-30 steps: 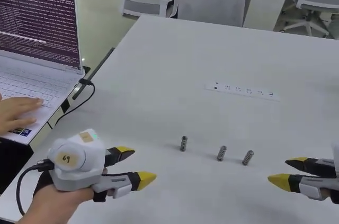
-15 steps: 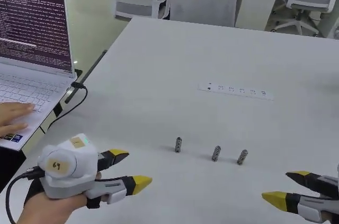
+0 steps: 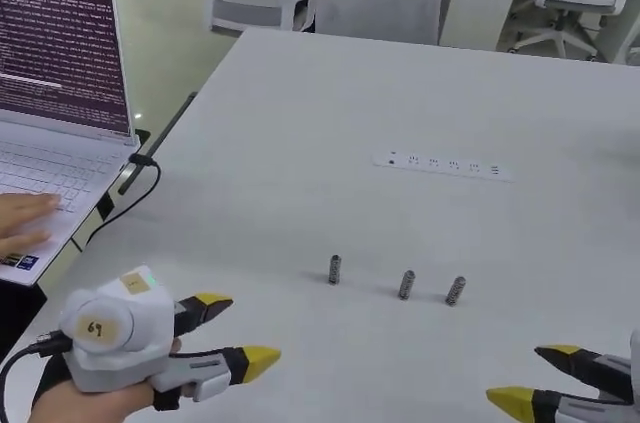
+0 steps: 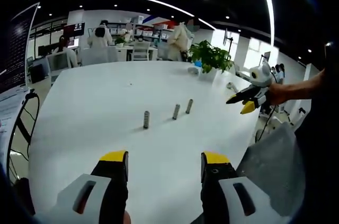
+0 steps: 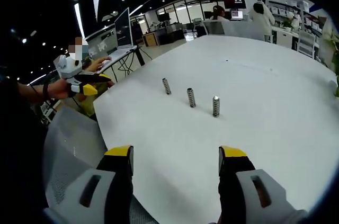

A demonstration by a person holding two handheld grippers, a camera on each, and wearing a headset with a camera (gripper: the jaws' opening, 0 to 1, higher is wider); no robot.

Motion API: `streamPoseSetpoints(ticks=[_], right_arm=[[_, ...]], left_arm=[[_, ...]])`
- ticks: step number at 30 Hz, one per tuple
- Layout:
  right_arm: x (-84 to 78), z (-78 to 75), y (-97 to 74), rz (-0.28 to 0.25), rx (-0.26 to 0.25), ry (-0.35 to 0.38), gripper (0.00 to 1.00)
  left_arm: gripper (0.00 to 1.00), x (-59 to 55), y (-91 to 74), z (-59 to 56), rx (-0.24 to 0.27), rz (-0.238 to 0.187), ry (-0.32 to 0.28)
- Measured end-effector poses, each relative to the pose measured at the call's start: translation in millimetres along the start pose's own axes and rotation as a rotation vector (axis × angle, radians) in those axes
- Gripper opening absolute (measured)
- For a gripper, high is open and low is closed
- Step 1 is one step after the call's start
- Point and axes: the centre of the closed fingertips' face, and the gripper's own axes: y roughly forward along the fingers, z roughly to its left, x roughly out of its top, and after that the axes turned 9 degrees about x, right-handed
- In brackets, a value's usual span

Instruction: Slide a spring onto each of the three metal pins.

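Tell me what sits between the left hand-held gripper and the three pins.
Nothing: in the left gripper view, bare white table runs from the left hand-held gripper to the pins.

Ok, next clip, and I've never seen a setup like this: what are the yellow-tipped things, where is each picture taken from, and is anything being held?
There is no robot here. A person holds a two-jaw gripper in each hand. The head view comes from a camera in the person's headset, looking down at the white table. It shows the left gripper at lower left and the right gripper at lower right. The two round pictures come from a camera on each gripper, looking out along its own yellow-tipped jaws. Both grippers are open and hold nothing. On the table three small metal pins stand in a row: the left pin, middle pin and right pin. Each seems to wear a coiled spring. Farther back lies a power strip. At the left stands a laptop with a hand on it.
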Motion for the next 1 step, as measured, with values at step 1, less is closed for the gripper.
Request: streamPoseSetpoints(ticks=[1], right_arm=[[-0.6, 0.5, 0.3, 0.002, 0.001, -0.001, 0.64]], left_arm=[[0.50, -0.4, -0.1, 0.0, 0.000, 0.001, -0.001]])
